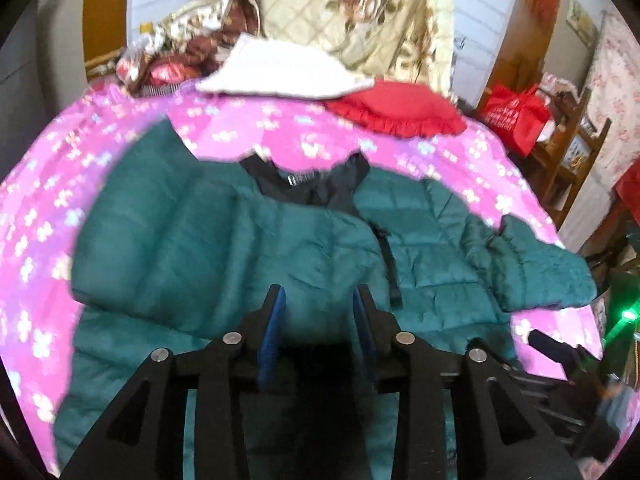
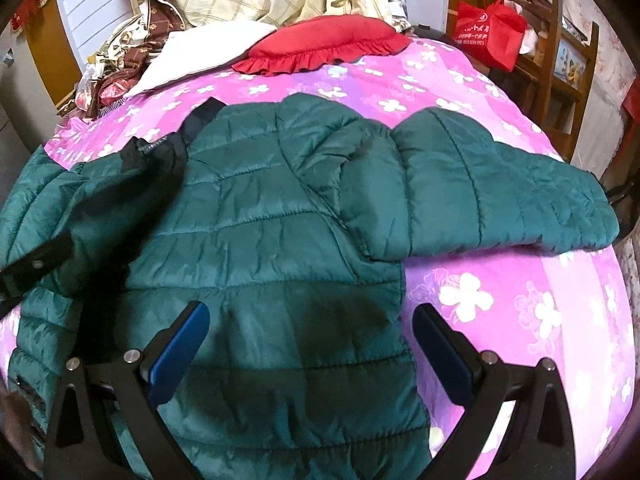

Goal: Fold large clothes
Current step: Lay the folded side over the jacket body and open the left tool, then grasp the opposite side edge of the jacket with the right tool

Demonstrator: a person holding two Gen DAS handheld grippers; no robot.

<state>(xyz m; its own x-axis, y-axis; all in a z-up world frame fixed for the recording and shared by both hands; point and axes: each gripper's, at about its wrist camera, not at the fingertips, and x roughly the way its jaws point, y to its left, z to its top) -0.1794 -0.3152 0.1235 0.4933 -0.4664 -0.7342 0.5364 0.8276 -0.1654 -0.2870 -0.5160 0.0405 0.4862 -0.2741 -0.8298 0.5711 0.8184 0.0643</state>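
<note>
Left gripper part-open, empty, over teal quilted puffer jacket; right gripper wide, empty. 1 sleeve unfolded at 2 o'clock; folding barely begun.

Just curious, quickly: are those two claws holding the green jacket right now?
Left gripper: slightly open, nothing pinched, over the green jacket.
Right gripper: wide open, empty, above the jacket.

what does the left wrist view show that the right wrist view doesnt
Only the left wrist view: the jacket's folded-over left side, a green light at the right edge, and the left tool, slightly open, gripping nothing.

Only the right wrist view: the right tool, wide open over the jacket hem, and the sleeve seen whole, stretched out.

Both: the green quilted jacket, pink floral bedspread, red pillow, red bag.
</note>
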